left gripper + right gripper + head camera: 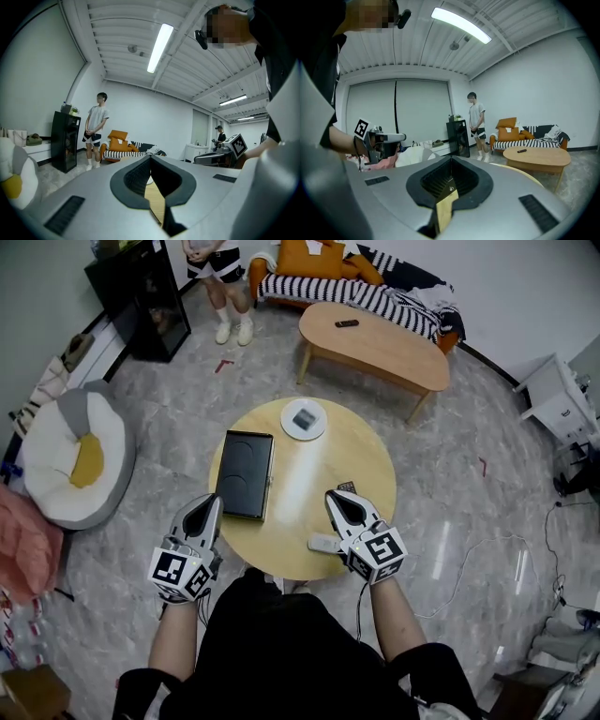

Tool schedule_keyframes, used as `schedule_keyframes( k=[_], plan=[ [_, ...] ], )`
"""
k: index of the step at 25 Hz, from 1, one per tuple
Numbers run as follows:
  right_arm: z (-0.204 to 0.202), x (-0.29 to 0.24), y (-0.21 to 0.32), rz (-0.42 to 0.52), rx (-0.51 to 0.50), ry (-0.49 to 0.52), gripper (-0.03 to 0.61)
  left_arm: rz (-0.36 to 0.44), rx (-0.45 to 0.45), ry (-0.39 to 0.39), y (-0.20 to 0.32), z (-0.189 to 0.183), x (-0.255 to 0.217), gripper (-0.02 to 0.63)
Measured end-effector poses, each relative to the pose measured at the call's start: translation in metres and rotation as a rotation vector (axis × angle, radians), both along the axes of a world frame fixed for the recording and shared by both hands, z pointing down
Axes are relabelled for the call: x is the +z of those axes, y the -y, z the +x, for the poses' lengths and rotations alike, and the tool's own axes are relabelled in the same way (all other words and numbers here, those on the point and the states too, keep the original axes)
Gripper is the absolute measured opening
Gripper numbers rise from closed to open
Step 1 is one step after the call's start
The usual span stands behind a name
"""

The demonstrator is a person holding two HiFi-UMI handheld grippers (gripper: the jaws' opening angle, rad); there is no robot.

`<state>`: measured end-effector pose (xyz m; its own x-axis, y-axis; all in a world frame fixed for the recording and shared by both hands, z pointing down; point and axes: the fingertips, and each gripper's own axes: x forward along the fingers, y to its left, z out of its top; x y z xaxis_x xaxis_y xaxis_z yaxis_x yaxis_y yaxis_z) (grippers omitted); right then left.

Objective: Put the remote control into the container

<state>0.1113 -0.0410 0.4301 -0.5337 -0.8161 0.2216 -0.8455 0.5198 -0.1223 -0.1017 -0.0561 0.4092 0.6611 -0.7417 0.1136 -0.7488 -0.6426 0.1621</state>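
On the round wooden table (305, 474) a flat black rectangular container (246, 474) lies at the left, with nothing in it. A light grey remote control (322, 543) rests near the table's front edge, partly hidden under my right gripper (331, 495). A small dark object (346, 487) lies just right of that gripper's tips. The right gripper's jaws are shut and hold nothing. My left gripper (216, 500) hovers over the table's left front edge beside the container, its jaws also shut and bare. Both gripper views look level across the room.
A white plate (303, 419) with a small grey item sits at the table's far side. Beyond it stand a wooden coffee table (375, 341) with a dark remote (347, 323), a striped sofa (356, 282), a standing person (223, 287) and a black cabinet (141, 296). A beanbag (75, 460) lies left.
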Motion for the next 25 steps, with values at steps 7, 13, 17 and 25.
schedule_keyframes(
  k=[7,13,17,25],
  plan=[
    [-0.028,0.039,0.042,-0.035,-0.079,-0.158,0.008,-0.06,0.034,0.029,0.027,-0.008,0.029,0.008],
    [-0.046,0.068,0.063,-0.078,-0.143,-0.253,0.008,-0.109,0.024,0.03,0.04,-0.023,0.049,0.008],
    [-0.059,0.089,0.069,-0.115,-0.227,-0.342,0.009,-0.138,0.011,0.03,0.045,-0.031,0.059,0.008],
    [-0.082,0.144,0.072,-0.225,-0.442,-0.593,0.107,-0.177,-0.002,0.023,0.049,-0.044,0.073,0.007]
  ],
)
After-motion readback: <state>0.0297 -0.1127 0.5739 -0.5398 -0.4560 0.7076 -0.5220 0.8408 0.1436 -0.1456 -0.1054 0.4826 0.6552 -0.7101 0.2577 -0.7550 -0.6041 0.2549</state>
